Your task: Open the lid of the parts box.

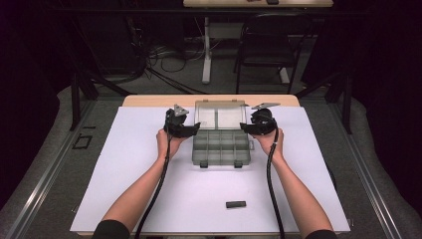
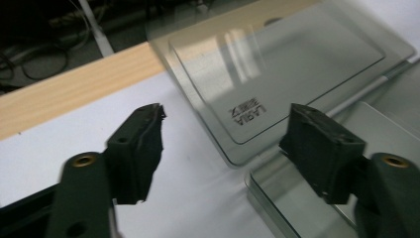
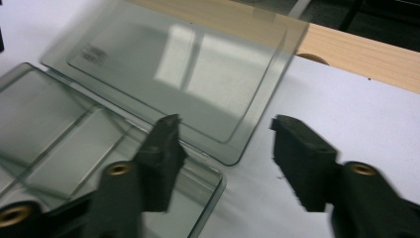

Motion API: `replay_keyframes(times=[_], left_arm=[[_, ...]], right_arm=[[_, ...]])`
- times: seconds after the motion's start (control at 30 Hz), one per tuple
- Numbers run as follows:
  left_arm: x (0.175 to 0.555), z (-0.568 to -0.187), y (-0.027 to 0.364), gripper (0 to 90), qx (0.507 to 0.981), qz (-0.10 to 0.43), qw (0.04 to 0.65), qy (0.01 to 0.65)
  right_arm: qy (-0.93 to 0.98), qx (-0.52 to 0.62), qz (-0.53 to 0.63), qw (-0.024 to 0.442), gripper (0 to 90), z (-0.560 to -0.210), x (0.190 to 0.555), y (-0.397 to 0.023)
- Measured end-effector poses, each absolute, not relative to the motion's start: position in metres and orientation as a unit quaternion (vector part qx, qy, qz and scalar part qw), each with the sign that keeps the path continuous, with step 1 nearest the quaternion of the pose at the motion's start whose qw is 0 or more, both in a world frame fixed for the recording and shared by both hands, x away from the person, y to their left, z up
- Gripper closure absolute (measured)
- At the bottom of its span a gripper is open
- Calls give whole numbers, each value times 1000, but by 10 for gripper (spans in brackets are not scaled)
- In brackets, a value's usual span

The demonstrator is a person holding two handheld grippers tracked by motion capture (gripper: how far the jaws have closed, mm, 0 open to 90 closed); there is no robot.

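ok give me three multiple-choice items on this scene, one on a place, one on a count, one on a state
1. Where does the small black object lie?
A. inside the box
B. on the white sheet nearer the person than the box
C. on the floor

2. How many grippers flank the organiser box?
A. one
B. two
C. three

3. How is the box's lid?
A. shut and latched
B. taken off and set on the chair
C. swung open toward the far side

Key:
1 B, it sits on the sheet below the box in the high view.
2 B, the left gripper and right gripper stand at its two sides.
3 C, the clear lid lies back past the compartments.
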State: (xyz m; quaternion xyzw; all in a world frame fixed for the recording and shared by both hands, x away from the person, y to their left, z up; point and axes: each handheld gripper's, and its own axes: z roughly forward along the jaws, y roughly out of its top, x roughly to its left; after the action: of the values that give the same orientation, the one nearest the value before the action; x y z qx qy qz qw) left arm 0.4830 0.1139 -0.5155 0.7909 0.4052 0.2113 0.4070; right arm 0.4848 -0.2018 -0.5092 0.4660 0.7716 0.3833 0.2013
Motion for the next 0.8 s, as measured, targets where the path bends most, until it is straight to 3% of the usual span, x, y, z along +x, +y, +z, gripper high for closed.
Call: replay_keyframes(times=[0.1, 0.3, 0.8], left_arm=[[477, -511, 118, 187, 796, 197, 408, 401], [460, -503, 127, 147, 808, 187, 410, 380], [410, -502, 154, 58, 823, 187, 398, 360]], right_arm=[[778, 453, 392, 189, 299, -504, 479, -203], [789, 422, 408, 177, 188, -493, 460, -204], [819, 365, 416, 148, 115, -489, 407, -210]])
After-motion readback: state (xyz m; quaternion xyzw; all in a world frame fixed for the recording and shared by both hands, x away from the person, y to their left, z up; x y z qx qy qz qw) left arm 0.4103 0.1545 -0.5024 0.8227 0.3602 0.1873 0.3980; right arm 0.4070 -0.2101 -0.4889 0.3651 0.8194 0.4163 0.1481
